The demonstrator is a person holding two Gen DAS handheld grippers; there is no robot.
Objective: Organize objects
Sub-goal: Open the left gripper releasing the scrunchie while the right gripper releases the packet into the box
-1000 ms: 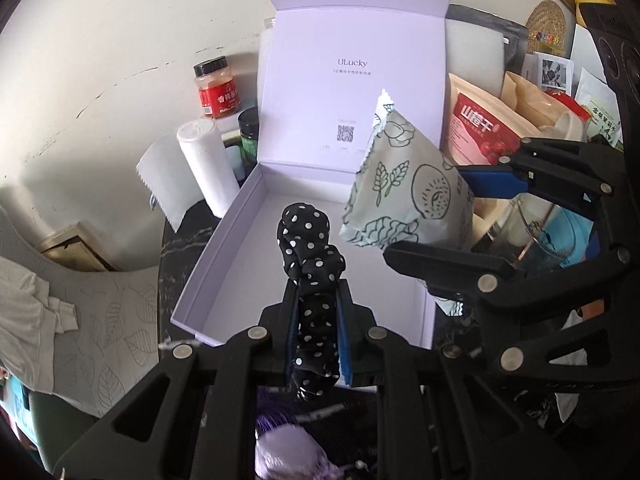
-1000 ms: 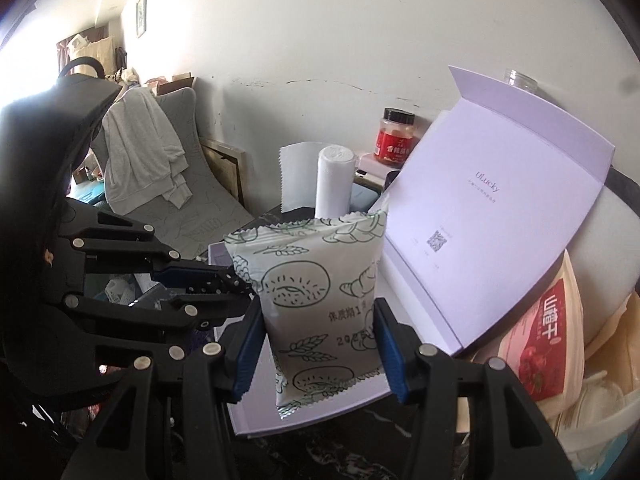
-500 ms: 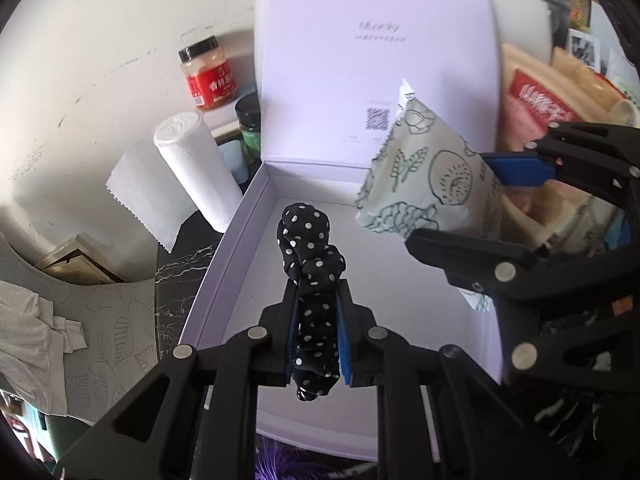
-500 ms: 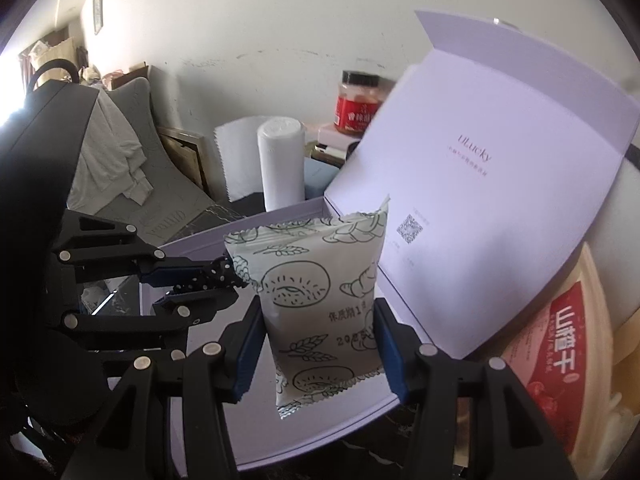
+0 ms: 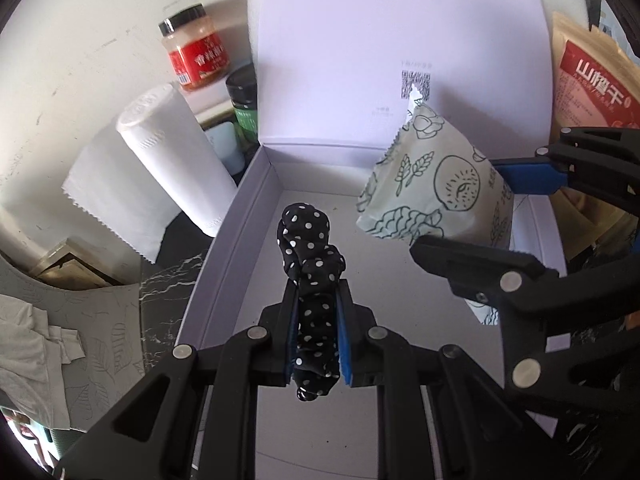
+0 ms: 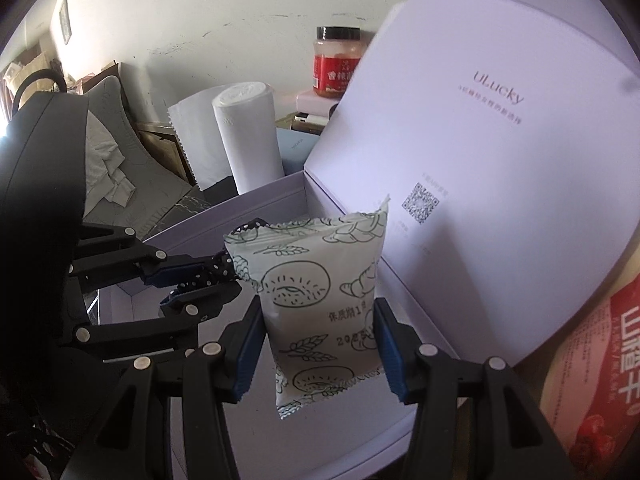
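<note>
My left gripper (image 5: 317,320) is shut on a black scrunchie with white dots (image 5: 310,264) and holds it over the open lilac box (image 5: 236,248). My right gripper (image 6: 320,332) is shut on a pale green snack packet with bread drawings (image 6: 320,292), held above the box's right side; the packet also shows in the left wrist view (image 5: 436,196). The box lid (image 5: 400,52) stands upright behind, with a QR code. The left gripper and scrunchie show in the right wrist view (image 6: 208,274).
A white paper towel roll (image 5: 176,160) stands left of the box. A red-labelled jar (image 5: 194,54) and a dark green jar (image 5: 244,100) are behind it. Red and tan snack bags (image 5: 592,76) crowd the right. A grey chair with white cloth (image 5: 36,344) is at left.
Both grippers have moved forward over the box and closer to its upright lid, each still holding its item. The box now fills more of both views.
</note>
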